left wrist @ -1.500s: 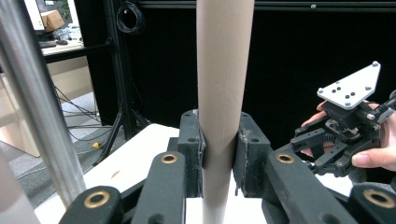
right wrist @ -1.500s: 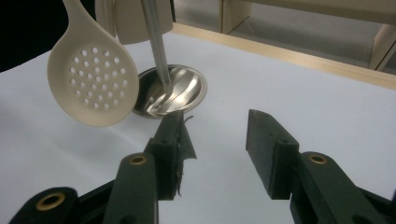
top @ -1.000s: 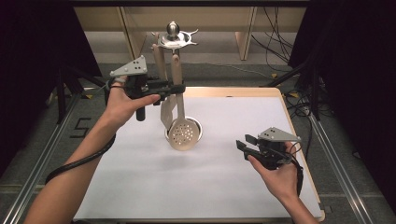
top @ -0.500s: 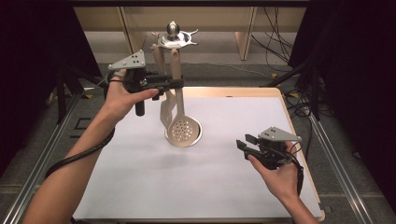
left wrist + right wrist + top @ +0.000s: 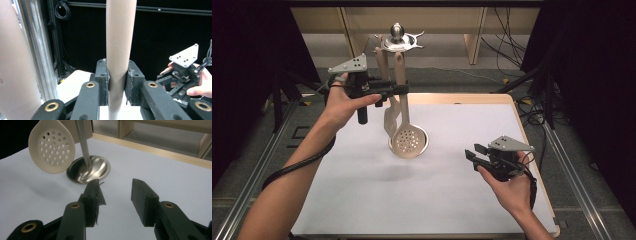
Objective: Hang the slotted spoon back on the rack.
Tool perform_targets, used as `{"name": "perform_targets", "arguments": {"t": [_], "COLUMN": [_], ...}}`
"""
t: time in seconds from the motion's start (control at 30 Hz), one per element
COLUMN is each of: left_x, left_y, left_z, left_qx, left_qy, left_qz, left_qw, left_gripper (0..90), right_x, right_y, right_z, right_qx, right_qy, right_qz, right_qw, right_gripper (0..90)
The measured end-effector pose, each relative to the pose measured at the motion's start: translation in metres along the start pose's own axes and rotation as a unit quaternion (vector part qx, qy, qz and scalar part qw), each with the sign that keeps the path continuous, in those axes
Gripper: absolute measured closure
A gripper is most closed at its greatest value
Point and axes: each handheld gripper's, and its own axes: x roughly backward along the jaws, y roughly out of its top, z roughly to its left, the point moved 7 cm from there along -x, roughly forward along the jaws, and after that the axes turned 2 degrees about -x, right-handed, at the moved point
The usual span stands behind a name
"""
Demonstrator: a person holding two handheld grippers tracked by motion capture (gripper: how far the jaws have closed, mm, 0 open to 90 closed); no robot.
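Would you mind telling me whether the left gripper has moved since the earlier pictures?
Yes, slightly: the left gripper, shut on the skimmer's handle, has risen toward the rack's top, lifting the skimmer.

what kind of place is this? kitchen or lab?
Most likely a lab data-collection bench, not a kitchen. A white-topped table sits inside aluminium rails with black curtains around and loose cables on the floor. The utensil stand with its skimmer spoon looks like a prop.
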Motion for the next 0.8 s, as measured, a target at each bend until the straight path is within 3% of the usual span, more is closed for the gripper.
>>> {"name": "perform_targets", "arguments": {"t": [0.1,0.2,0.23,0.47,0.57,0.63,0.67,0.77,0.8], "left_x": [0.0,0.001,0.001,0.003,0.002,0.002,0.001,0.0,0.0], "left_y": [-0.001,-0.002,-0.002,-0.006,-0.006,-0.006,-0.006,-0.006,-0.006], "left_z": [0.002,0.004,0.004,0.013,0.014,0.015,0.015,0.015,0.015], "left_qx": [0.009,0.018,0.018,0.055,0.056,0.057,0.058,0.062,0.063], "left_qy": [-0.004,-0.006,-0.006,0.004,0.011,0.013,0.016,0.021,0.022], "left_qz": [-0.007,-0.014,-0.014,-0.035,-0.037,-0.038,-0.038,-0.04,-0.041], "left_qw": [0.9999,0.9997,0.9997,0.9979,0.9977,0.9976,0.9974,0.997,0.9969], "left_gripper": [74.5,74.3,74.1,72.2,71.4,71.0,70.9,70.5,70.4], "right_x": [0.001,0.001,0.001,0.001,0.001,0.001,0.001,0.001,0.001], "right_y": [0.001,0.001,0.0,0.0,-0.001,0.0,-0.001,-0.001,-0.001], "right_z": [-0.004,-0.004,-0.002,-0.004,-0.002,-0.004,-0.001,-0.002,-0.001], "right_qx": [0.018,0.02,0.009,0.015,0.008,0.015,0.001,0.009,0.0], "right_qy": [-0.01,-0.011,-0.005,-0.011,-0.006,-0.011,-0.008,-0.004,-0.004], "right_qz": [-0.002,-0.003,0.002,0.0,0.002,0.001,0.005,0.004,0.002], "right_qw": [0.9998,0.9997,0.9999,0.9998,0.9999,0.9998,1.0,0.9999,1.0], "right_gripper": [59.1,59.2,59.2,59.3,59.4,59.4,59.4,59.4,59.4]}}
